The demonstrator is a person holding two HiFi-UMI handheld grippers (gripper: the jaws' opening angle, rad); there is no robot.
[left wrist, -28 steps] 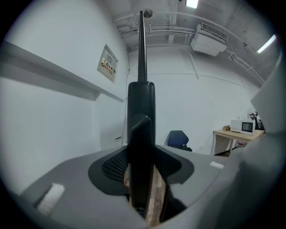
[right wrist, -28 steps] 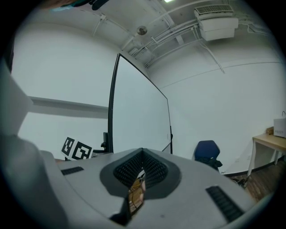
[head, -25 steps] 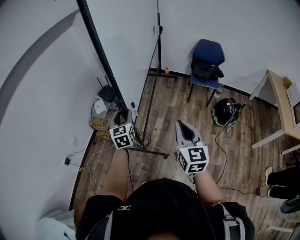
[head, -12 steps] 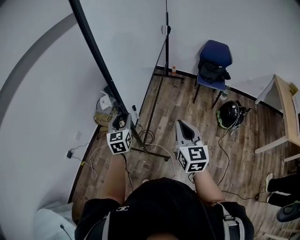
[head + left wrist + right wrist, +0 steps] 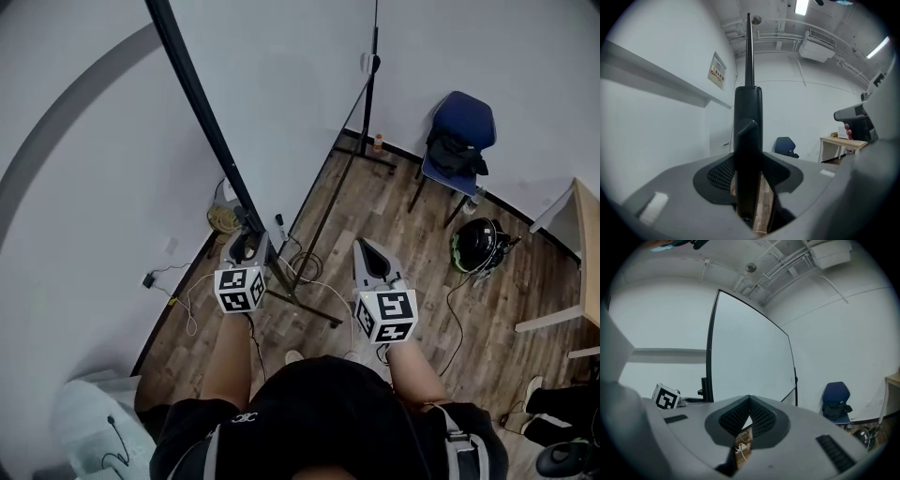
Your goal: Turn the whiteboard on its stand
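The whiteboard (image 5: 272,103) stands tall in front of me, white with a thin black frame (image 5: 202,112). Its black stand (image 5: 314,307) rests on the wood floor, and the far upright (image 5: 373,66) rises near the back wall. My left gripper (image 5: 246,242) is shut on the board's near frame edge. In the left gripper view that black frame bar (image 5: 748,136) runs up between the jaws of the left gripper (image 5: 749,171). My right gripper (image 5: 365,249) hangs shut and empty to the right of the stand; the right gripper (image 5: 749,404) faces the whiteboard (image 5: 750,357).
A blue chair (image 5: 457,131) with a black bag stands at the back wall. A black helmet (image 5: 480,246) lies on the floor, with a wooden table (image 5: 589,225) at the right edge. Loose cables (image 5: 302,277) and a cord heap (image 5: 225,217) lie round the stand's foot.
The left gripper has stayed shut on the frame and shifted a little left and toward me. The board's far upright now sits further right in the head view. The right gripper has hardly moved.
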